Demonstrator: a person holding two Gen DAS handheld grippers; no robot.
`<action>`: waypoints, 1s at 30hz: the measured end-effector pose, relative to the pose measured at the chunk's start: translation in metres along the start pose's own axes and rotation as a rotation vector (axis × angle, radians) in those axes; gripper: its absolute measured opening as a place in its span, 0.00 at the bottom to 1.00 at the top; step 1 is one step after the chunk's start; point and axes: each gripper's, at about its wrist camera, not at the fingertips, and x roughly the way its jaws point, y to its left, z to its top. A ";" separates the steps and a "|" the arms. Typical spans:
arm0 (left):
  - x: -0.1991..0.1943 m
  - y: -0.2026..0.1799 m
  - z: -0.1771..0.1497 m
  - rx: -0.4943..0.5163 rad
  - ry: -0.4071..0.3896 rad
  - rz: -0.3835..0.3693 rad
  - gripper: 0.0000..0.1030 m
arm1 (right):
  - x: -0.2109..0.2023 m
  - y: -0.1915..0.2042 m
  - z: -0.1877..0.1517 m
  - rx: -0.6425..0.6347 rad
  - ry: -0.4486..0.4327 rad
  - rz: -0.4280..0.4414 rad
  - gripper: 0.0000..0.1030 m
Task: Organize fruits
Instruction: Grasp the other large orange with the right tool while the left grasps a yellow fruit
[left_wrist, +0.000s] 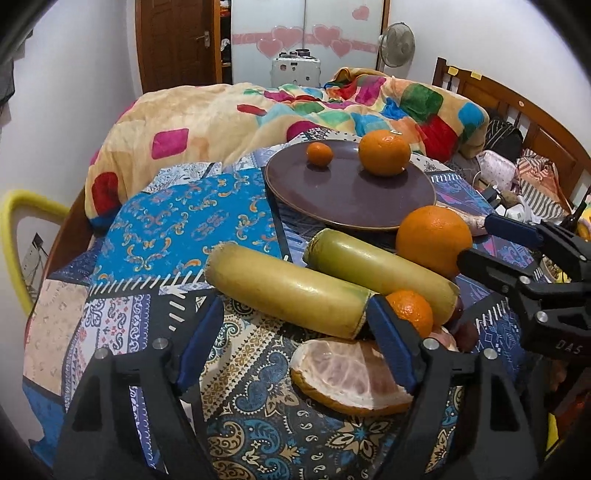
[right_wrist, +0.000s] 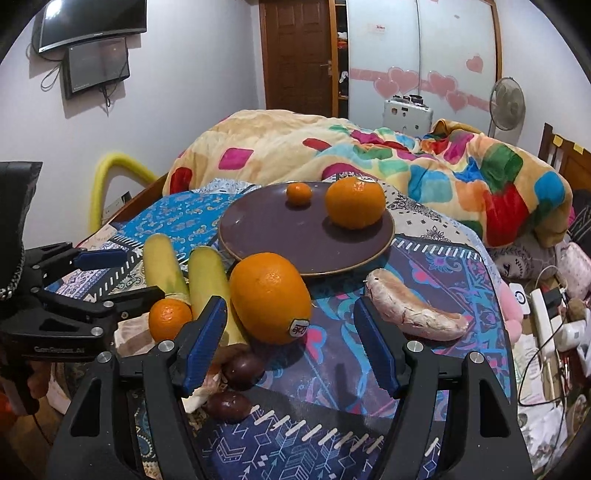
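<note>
Seemingly idle, the left gripper (left_wrist: 295, 343) in its own view stood wide open and empty, its pads flanking one end of a yellow-green stalk (left_wrist: 291, 291) on the patterned bedspread (left_wrist: 184, 221). From the right wrist, the right gripper (right_wrist: 291, 343) also gaped empty, just before a large orange (right_wrist: 269, 295) at the brown plate (right_wrist: 266, 243)'s near rim.

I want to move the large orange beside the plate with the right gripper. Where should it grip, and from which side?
Grip the large orange across its middle, coming from the near side and above. It lies just ahead of the open right gripper. The cane piece crowds its left side, so slip that finger in carefully; the right side looks free.
</note>
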 end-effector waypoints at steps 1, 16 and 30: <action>0.000 0.000 -0.001 -0.003 0.001 -0.003 0.78 | 0.001 0.000 0.000 0.001 0.002 0.003 0.66; 0.004 -0.002 -0.008 0.022 0.006 0.017 0.78 | 0.014 0.004 -0.002 0.004 0.014 0.070 0.46; -0.006 0.037 -0.020 -0.027 0.046 0.029 0.40 | -0.008 -0.014 -0.010 0.054 -0.018 0.067 0.43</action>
